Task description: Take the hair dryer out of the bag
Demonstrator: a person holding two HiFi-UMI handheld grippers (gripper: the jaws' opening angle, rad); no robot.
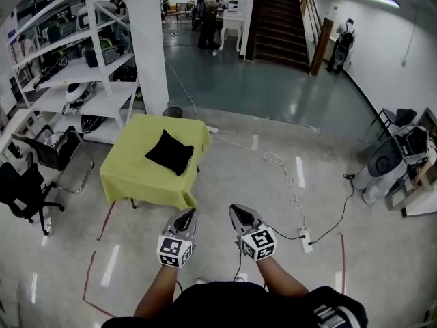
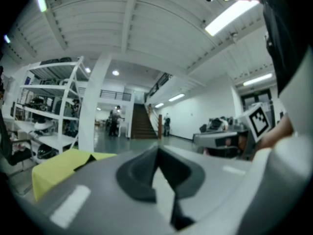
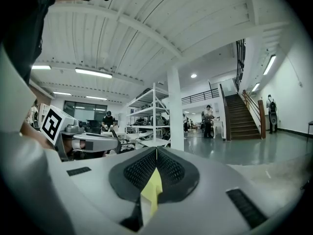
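– Polished grey concrete flooring is seen across a wide workshop hall; where is the task's thing placed in it?

– No hair dryer is shown in any view. It is judged to be inside the soft black fabric bag (image 1: 171, 152), which is laid near the middle of the low table draped in yellow-green cloth (image 1: 133, 180).

– How is that bag set against the tongs?

– It lies ahead and to the left of both, well apart from them. The left gripper (image 1: 186, 216) is held nearer to it than the right gripper (image 1: 242, 214). The bag is turned diamond-wise, one corner towards the person, and no clear long axis can be read.

– And the jaws?

– Both pairs are pressed together, tip to tip, with nothing clamped. A yellow patch seen through the slot below the right tips is judged to be the cloth beyond.

– What is hidden or unclear?

– The bag's opening cannot be made out at this range, nor any zip or flap. From the left gripper view only a dark sliver of the bag is caught on the cloth. The table's legs are largely covered.
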